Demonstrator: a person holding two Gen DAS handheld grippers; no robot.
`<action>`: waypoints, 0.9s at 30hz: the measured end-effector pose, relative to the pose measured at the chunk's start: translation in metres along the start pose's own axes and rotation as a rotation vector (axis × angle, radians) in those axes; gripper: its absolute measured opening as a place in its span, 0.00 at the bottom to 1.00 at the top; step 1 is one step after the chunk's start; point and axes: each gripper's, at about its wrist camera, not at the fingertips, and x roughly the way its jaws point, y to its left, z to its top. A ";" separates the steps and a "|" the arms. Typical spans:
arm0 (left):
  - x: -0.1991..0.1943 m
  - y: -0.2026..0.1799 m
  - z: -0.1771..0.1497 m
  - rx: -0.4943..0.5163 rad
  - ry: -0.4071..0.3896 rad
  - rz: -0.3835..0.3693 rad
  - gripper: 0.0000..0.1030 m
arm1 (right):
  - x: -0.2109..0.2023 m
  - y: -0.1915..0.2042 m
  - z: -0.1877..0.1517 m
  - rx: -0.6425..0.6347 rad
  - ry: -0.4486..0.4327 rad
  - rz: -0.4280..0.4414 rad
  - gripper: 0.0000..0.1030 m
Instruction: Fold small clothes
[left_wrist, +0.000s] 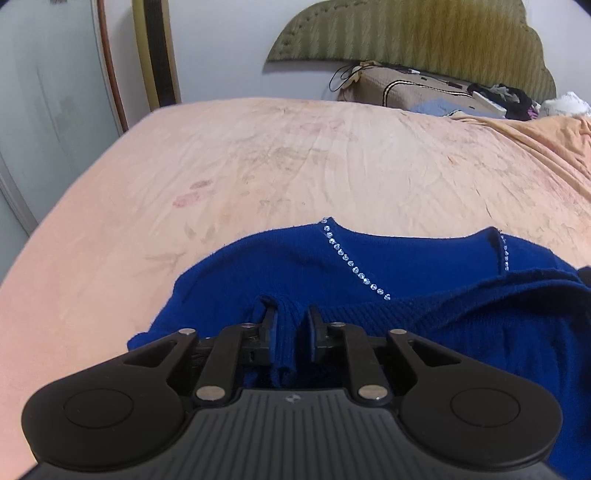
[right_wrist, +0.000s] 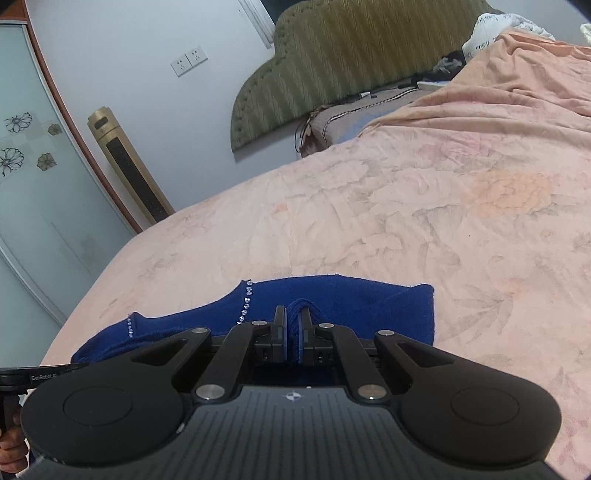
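Observation:
A royal-blue knit top (left_wrist: 388, 258) with a line of rhinestones (left_wrist: 351, 264) along its neckline lies on the pink floral bedsheet (left_wrist: 258, 166), close in front of both grippers. My left gripper (left_wrist: 291, 314) has its jaws a little apart; a ribbed fold of the top's hem stands loosely between the pads, with a thin gap on the right side. In the right wrist view my right gripper (right_wrist: 293, 314) is shut on another bunched fold of the blue top (right_wrist: 351, 299). The body of the left gripper (right_wrist: 22, 376) shows at that view's lower left edge.
An olive padded headboard (left_wrist: 424, 33) stands against the far wall, with a pillow (left_wrist: 406, 92), cables and a pile of clothes (left_wrist: 509, 96) below it. A gold tower fan (right_wrist: 125, 166) and a frosted sliding door (right_wrist: 33, 192) stand left of the bed. Bare sheet stretches beyond the top.

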 end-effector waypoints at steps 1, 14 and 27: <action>0.001 0.002 0.002 -0.012 0.006 -0.004 0.20 | 0.002 0.000 0.001 0.003 0.003 -0.001 0.08; -0.016 0.035 0.006 -0.094 -0.022 0.010 0.71 | 0.027 -0.008 0.007 0.021 0.040 -0.057 0.40; -0.085 0.059 -0.070 0.021 -0.091 -0.020 0.71 | -0.023 0.007 -0.010 -0.132 0.028 -0.037 0.71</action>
